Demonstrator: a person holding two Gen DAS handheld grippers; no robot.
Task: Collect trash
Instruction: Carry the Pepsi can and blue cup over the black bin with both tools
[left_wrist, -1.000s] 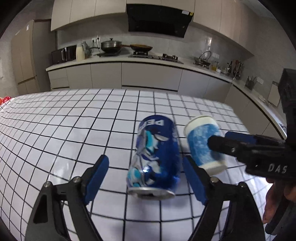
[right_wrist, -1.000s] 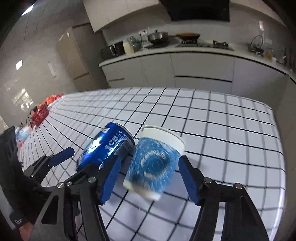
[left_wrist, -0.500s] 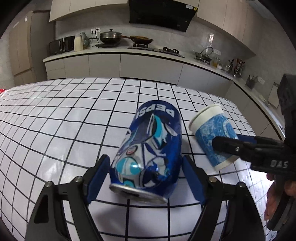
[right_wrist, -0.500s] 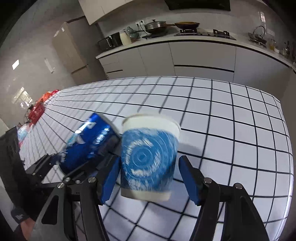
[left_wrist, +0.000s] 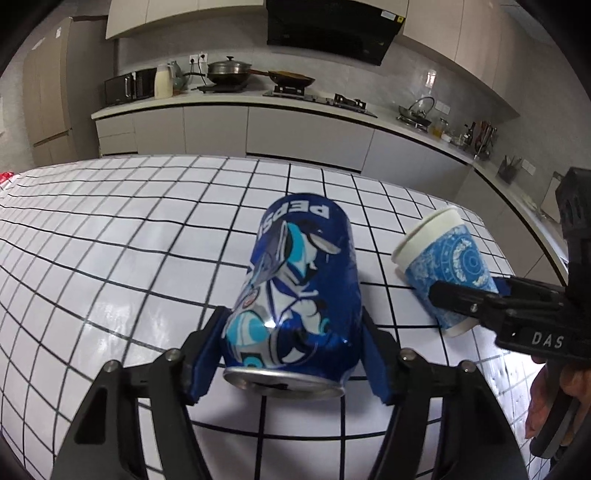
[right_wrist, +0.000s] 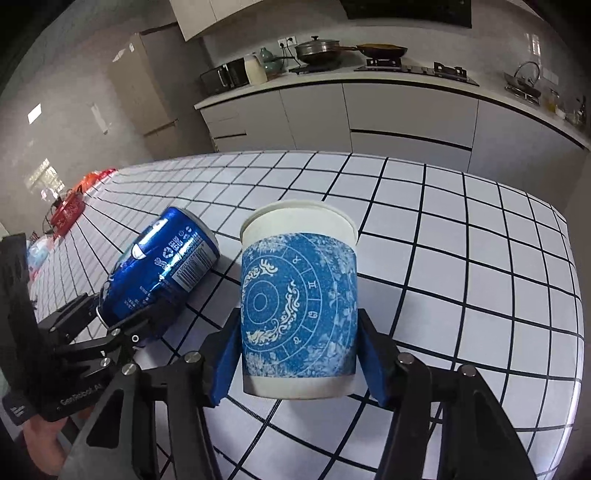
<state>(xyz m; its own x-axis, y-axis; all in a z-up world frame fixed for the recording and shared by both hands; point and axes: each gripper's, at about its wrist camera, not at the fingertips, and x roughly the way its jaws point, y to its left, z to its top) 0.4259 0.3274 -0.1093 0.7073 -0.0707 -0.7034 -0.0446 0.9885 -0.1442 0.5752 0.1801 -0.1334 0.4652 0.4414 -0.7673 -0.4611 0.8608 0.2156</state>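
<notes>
We count one can (left_wrist: 299, 295) and one paper cup (right_wrist: 298, 306) over the tabletop (left_wrist: 110, 236). Our left tool (left_wrist: 291, 350), just closing, clamps the can; right tool (right_wrist: 295, 354) clamps the cup. Only the right view shows the barcode.

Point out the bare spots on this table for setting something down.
Bare: the table left of the can, and right of the cup to the far edge. Crowded: the strip where can and cup sit in the left gripper and right gripper.
</notes>
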